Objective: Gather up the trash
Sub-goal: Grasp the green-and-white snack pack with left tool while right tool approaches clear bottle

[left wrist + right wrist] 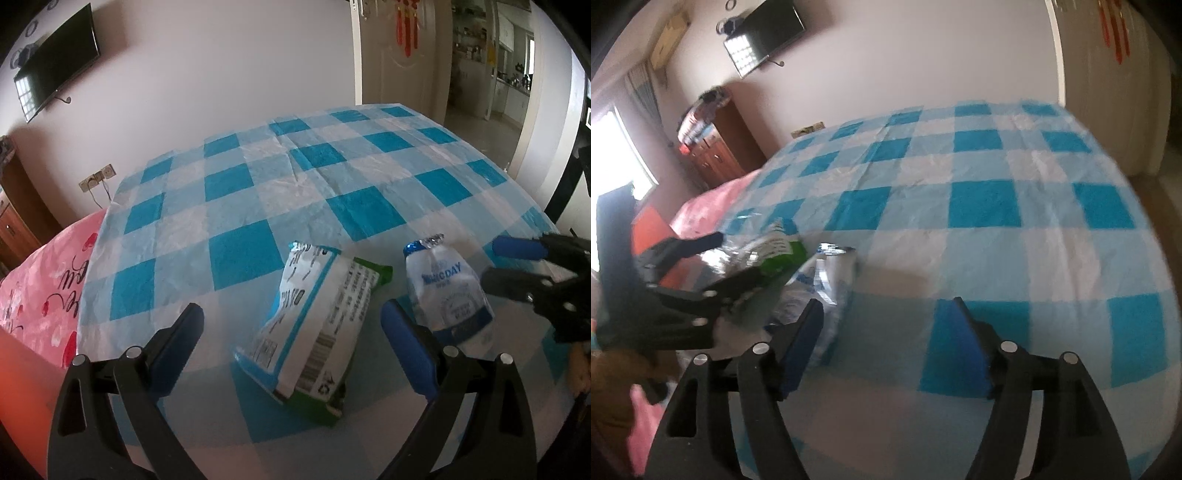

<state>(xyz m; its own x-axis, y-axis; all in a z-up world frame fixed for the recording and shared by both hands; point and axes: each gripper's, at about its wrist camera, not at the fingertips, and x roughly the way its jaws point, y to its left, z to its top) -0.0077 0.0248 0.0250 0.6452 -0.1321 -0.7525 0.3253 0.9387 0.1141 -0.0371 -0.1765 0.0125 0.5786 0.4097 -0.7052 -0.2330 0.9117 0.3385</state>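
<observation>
Wrappers ahead on the checked tablecloth (229, 206): my left gripper (291, 317) hangs spread wide around the green-edged wrapper (314, 325), pads clear of it. My right gripper (886, 343) is spread too, pinching nothing, the blue-and-white wrapper (827, 295) just beside its left finger. I'd say: straddle one crinkly edge, close slowly, keep from snagging the thin cloth. Readable print: something like "CDAY" on the blue-and-white one (447, 295); a barcode and recycling mark on the other, small text illegible.

A pale wall (221, 55) carries a dark television (55, 59); a wooden dresser (720, 147) stands under it; bright light enters by a window (620, 147); a white door (399, 55) stands beside an open doorway (491, 66).
</observation>
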